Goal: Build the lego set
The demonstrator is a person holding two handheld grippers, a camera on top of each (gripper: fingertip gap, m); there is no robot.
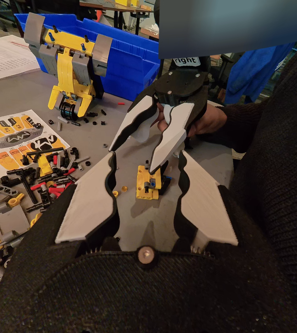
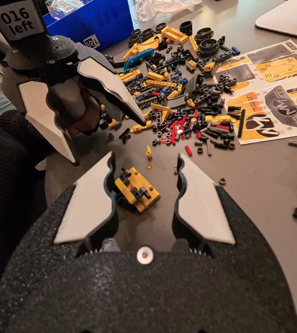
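Observation:
A small yellow brick assembly (image 1: 146, 187) with grey connectors and blue pins lies on the grey table. My left gripper (image 1: 147, 153) is open and empty, and the assembly lies just beyond its fingertips. My right gripper (image 1: 130, 161) comes in from the far side, open, with one fingertip (image 1: 152, 169) at the top of the assembly. In the right wrist view the assembly (image 2: 136, 187) lies between my right gripper's (image 2: 145, 153) open fingers, close against the left one. My left gripper (image 2: 109, 143) hangs open at the upper left there.
A large yellow and grey model (image 1: 68, 68) stands in front of a blue bin (image 1: 126, 59). A sticker sheet (image 1: 17, 137) and a pile of loose parts (image 2: 180, 90) cover the table's left. Small yellow studs (image 2: 149, 165) lie near the assembly. A person's dark sleeve (image 1: 279, 162) is at the right. The gap from one gripper's tips to the other's is roughly 4 cm.

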